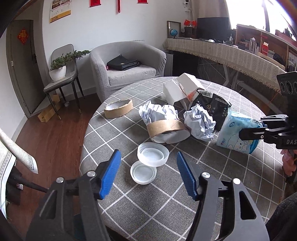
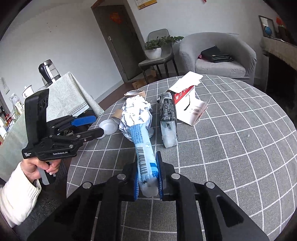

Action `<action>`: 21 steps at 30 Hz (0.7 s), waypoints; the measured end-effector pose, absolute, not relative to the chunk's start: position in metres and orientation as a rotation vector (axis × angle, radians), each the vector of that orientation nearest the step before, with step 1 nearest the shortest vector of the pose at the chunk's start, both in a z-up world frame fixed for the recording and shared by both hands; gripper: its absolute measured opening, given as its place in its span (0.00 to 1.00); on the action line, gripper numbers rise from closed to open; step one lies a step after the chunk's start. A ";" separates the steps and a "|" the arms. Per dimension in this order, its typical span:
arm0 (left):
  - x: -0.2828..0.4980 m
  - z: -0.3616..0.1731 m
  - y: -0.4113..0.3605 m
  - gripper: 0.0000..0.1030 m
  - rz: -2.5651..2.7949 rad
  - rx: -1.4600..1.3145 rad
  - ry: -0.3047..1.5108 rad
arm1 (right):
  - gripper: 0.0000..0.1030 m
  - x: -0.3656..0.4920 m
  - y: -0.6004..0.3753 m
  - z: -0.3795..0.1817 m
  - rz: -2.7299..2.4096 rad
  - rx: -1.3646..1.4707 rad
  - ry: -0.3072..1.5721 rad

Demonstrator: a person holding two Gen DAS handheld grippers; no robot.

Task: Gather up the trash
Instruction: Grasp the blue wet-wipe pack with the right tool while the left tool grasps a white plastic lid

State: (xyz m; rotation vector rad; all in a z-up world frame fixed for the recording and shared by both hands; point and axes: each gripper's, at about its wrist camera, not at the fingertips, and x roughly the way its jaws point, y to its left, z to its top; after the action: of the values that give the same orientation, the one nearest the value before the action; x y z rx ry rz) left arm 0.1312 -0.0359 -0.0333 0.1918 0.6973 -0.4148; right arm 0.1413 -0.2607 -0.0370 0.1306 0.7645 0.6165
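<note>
My right gripper [image 2: 148, 178] has its jaws pinching the light-blue plastic tissue pack [image 2: 143, 157], which lies near the counter's [image 2: 241, 148] right edge. My left gripper [image 1: 148, 174] has its jaws spread wide around two translucent plastic lids [image 1: 147, 163], one tilted on the other. Ahead crowd crumpled paper [image 1: 201, 123], a cardboard ring [image 1: 167, 128], a black wrapper [image 1: 215, 105] and a torn white carton [image 1: 181, 89]. Only the right view shows the carton's red print.

You're looking past the round checked table [image 1: 185, 204] at a grey armchair [image 1: 128, 64] against the white wall [image 1: 104, 27]; left of the armchair, a chair [image 1: 61, 77] and brown door [image 1: 20, 64], wood floor [image 1: 55, 133] below, bright window [image 1: 256, 13] far right.
</note>
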 end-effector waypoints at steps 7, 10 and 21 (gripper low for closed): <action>0.139 -0.040 -0.045 0.57 -0.434 0.217 0.725 | 0.15 0.141 -0.262 -0.020 0.667 0.160 0.727; 0.143 -0.040 -0.047 0.53 -0.435 0.214 0.730 | 0.15 0.142 -0.261 -0.016 0.681 0.166 0.717; 0.147 -0.039 -0.043 0.41 -0.421 0.179 0.727 | 0.15 0.147 -0.252 -0.006 0.685 0.145 0.704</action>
State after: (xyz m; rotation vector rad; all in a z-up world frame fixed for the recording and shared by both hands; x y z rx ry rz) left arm 0.1468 -0.0435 -0.0395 0.1790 0.7273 -0.4208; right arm 0.1473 -0.2517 -0.0061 0.1453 0.7041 0.6848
